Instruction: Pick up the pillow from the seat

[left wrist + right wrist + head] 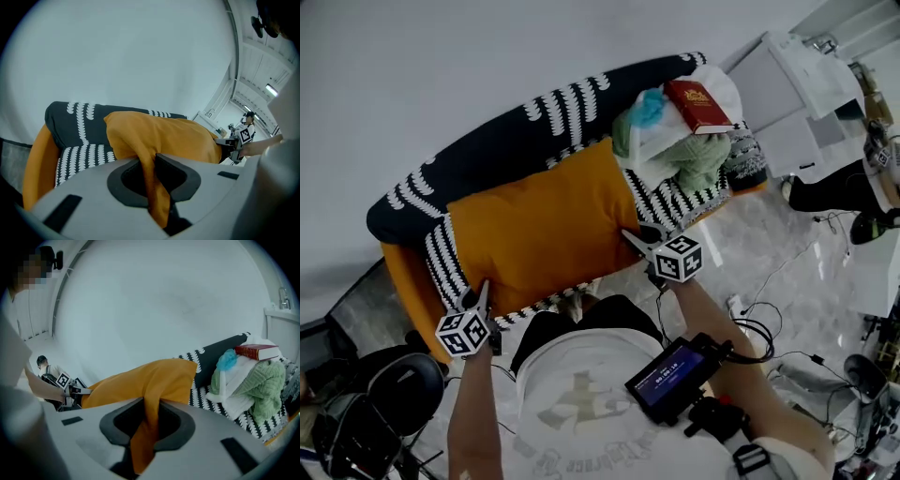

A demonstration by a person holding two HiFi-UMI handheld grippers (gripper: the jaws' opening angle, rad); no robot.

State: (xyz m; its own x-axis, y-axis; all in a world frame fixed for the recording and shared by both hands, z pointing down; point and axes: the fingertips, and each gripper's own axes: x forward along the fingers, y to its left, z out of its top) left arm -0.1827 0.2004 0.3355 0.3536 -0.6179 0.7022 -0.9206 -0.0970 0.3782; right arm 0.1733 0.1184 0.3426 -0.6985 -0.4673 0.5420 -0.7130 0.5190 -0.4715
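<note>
Both claws are nearly closed, each pinching a fold of orange fabric: the left gripper has the pillow's near left corner squeezed between its jaws, and the right gripper holds the near right corner the same way, the cloth hanging down through each gap. The pillow stretches between them over the seat, its near edge lifted off the black-and-white patterned cushion; whether its far edge touches the dark backrest cannot be told. At the seat's right end, just beside the pillow, lies a heap of green, white and blue cloths with a red book on top. An orange base shows under the cushion. Nearer the camera, a small lit screen sits by the person's right arm, and cables trail over the pale floor.
</note>
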